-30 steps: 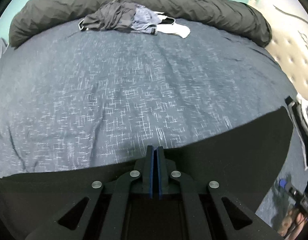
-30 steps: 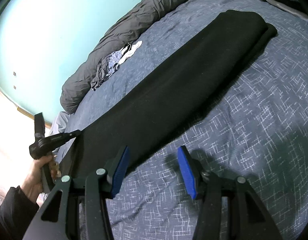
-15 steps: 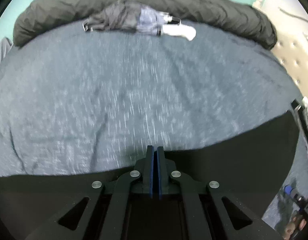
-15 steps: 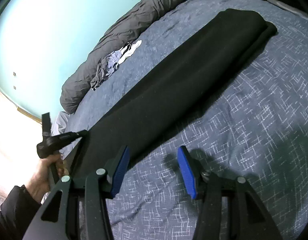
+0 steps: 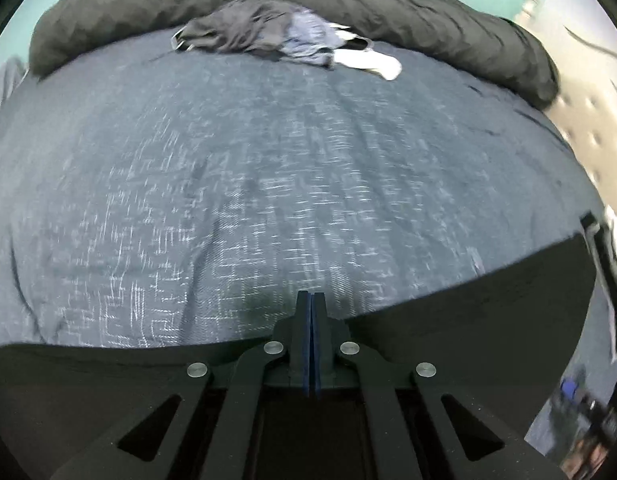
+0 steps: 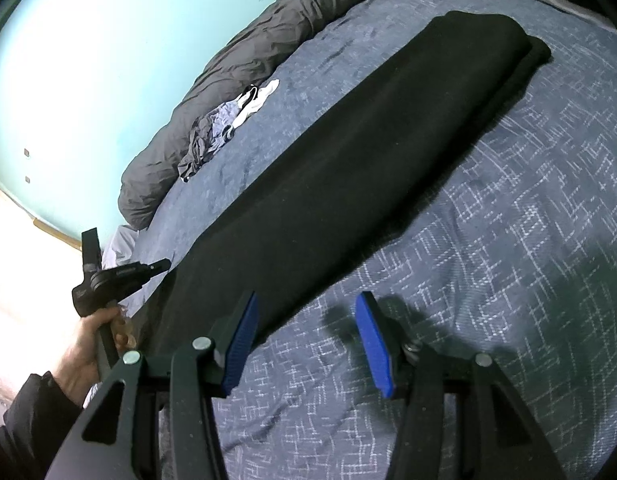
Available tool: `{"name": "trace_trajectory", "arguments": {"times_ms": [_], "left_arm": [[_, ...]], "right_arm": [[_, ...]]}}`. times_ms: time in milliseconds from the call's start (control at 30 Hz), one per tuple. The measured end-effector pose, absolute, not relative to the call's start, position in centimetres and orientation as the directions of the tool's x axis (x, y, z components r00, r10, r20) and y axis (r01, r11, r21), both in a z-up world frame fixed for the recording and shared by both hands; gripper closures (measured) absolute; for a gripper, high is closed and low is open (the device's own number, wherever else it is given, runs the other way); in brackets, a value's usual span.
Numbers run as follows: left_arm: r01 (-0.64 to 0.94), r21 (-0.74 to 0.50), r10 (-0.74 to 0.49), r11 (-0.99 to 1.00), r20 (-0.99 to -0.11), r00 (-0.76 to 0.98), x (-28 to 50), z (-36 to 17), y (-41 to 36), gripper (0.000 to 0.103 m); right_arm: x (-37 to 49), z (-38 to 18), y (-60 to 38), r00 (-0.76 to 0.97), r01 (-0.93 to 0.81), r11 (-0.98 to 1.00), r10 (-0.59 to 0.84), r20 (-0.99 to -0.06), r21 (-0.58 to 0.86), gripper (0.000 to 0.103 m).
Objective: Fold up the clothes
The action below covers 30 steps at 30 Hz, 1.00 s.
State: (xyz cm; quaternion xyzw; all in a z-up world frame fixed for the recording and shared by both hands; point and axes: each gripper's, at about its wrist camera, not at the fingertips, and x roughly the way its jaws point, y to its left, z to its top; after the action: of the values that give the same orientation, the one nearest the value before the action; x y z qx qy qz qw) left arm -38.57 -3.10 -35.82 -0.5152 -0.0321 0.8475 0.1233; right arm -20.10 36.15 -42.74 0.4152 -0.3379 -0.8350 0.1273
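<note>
Because it stretches across so much of the blue patterned bedspread (image 6: pixel 528 280), the black garment (image 6: pixel 368 168) is the thing to reckon with first: one long, flat band of soft, limp cloth, folded lengthwise, lying diagonally on the bed with its far end squared off near the top of the right wrist view. It looks light and floppy, not slippery, so it should sag wherever it is unsupported; corners and the near edge seem the best places to pinch.

One rolled grey duvet (image 6: pixel 236 68) lies along the far side, and against it sits one small heap of unfolded clothes (image 5: pixel 268 36), with a white sock (image 5: pixel 372 62) at its edge; how many pieces the heap holds I cannot tell.

Two grippers are in use. The right gripper (image 6: pixel 308 340) hovers over bare bedspread just beside the garment's near edge, jaws about half apart and holding nothing. The left gripper (image 5: pixel 312 320) has its jaws fully together at the garment's near-left end; whether cloth is pinched between them I cannot tell.
</note>
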Motion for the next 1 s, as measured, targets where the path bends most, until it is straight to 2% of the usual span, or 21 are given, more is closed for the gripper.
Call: {"name": "trace_trajectory", "arguments": {"times_ms": [33,100,133,167,333,533,600,667,700,1000], "left_arm": [[-0.197,-0.182,0.252,-0.963,-0.866,-0.432,-38.4,-35.7,-2.6,0.100],[-0.242,-0.180,0.270,-0.953,-0.868,-0.417,-38.2,-35.5,-1.5,0.082],[-0.267,-0.174,0.275,-0.948,-0.870,-0.409,-38.0,-35.6,-0.5,0.065],[-0.293,-0.168,0.281,-0.941,-0.872,-0.401,-37.9,-35.7,0.4,0.058],[-0.376,-0.147,0.291,-0.915,-0.886,-0.362,-37.5,-36.8,4.0,0.058],[-0.400,-0.123,0.275,-0.908,-0.896,-0.349,-38.2,-37.5,4.9,0.058],[-0.394,-0.117,0.267,-0.912,-0.897,-0.352,-38.0,-37.6,4.9,0.069],[-0.400,-0.103,0.259,-0.911,-0.897,-0.358,-37.8,-37.6,5.1,0.094],[-0.405,-0.098,0.257,-0.909,-0.896,-0.361,-37.6,-37.5,5.2,0.097],[-0.408,-0.099,0.276,-0.908,-0.873,-0.402,-37.0,-35.7,4.7,0.100]], "right_arm": [[-20.1,-42.7,36.2,-0.623,-0.069,-0.738,-0.494,-0.607,0.672,0.052],[-20.1,-42.7,36.1,-0.624,-0.068,-0.738,-0.494,-0.605,0.672,0.052],[-20.1,-42.7,36.1,-0.624,-0.067,-0.738,-0.495,-0.605,0.672,0.052],[-20.1,-42.6,36.0,-0.624,-0.065,-0.738,-0.496,-0.605,0.672,0.052],[-20.0,-42.5,36.1,-0.628,-0.069,-0.735,-0.493,-0.601,0.675,0.052],[-20.1,-42.6,36.4,-0.628,-0.078,-0.725,-0.497,-0.599,0.684,0.052],[-20.1,-42.7,36.5,-0.628,-0.082,-0.721,-0.499,-0.597,0.688,0.052],[-20.0,-42.7,36.5,-0.628,-0.084,-0.718,-0.500,-0.596,0.691,0.052],[-20.0,-42.7,36.6,-0.629,-0.085,-0.717,-0.500,-0.595,0.692,0.052],[-19.9,-42.7,36.7,-0.629,-0.091,-0.713,-0.501,-0.595,0.696,0.052]]}}
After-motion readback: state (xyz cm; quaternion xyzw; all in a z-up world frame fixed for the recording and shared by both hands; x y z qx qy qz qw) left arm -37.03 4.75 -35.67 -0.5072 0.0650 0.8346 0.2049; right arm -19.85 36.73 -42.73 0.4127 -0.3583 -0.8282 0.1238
